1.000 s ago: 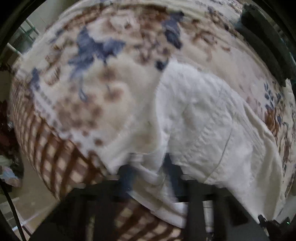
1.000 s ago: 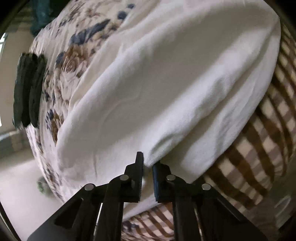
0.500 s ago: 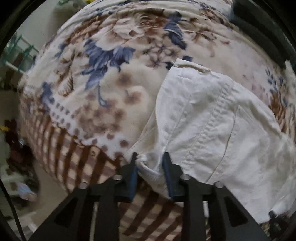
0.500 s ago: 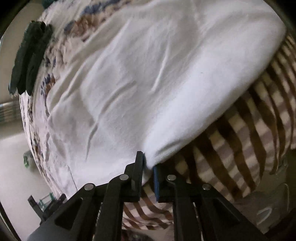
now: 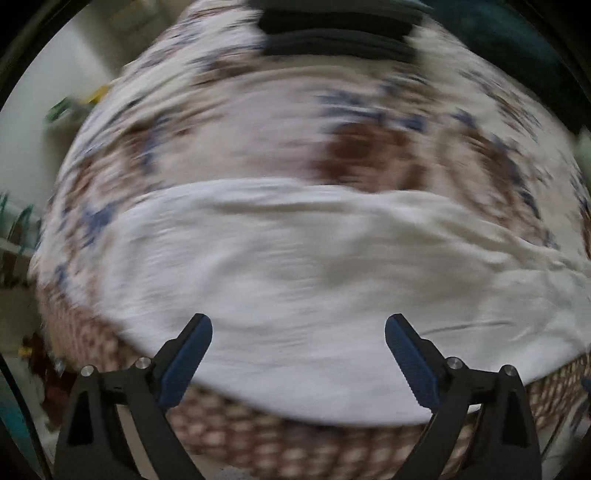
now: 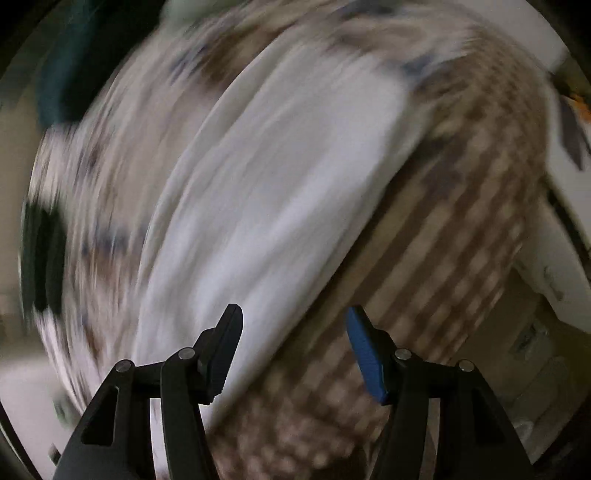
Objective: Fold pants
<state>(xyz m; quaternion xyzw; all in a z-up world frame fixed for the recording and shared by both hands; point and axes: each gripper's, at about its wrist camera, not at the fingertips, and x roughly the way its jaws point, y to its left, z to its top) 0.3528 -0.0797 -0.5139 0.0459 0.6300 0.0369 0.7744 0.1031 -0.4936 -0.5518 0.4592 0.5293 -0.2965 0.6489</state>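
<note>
Both hand-held grippers are opening, left (image 5: 298,334) and right (image 6: 293,330), nothing between their jaws. Our white cotton pants (image 5: 295,280) lie released on the floral, brown-checked bedspread (image 5: 354,147). We should regrasp only once the fold settles flat.

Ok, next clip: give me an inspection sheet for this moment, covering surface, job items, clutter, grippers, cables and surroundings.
Surface: bed under a floral blanket with a brown checked border.
Job's things: white pants lying spread on the blanket, near its edge; blurred.
Clutter: dark folded stack at the far side.
Grippers: left gripper and right gripper, jaws opening, gripping nothing.
Cables: nothing seen.
Surroundings: pale floor and furniture, too blurred to identify.
</note>
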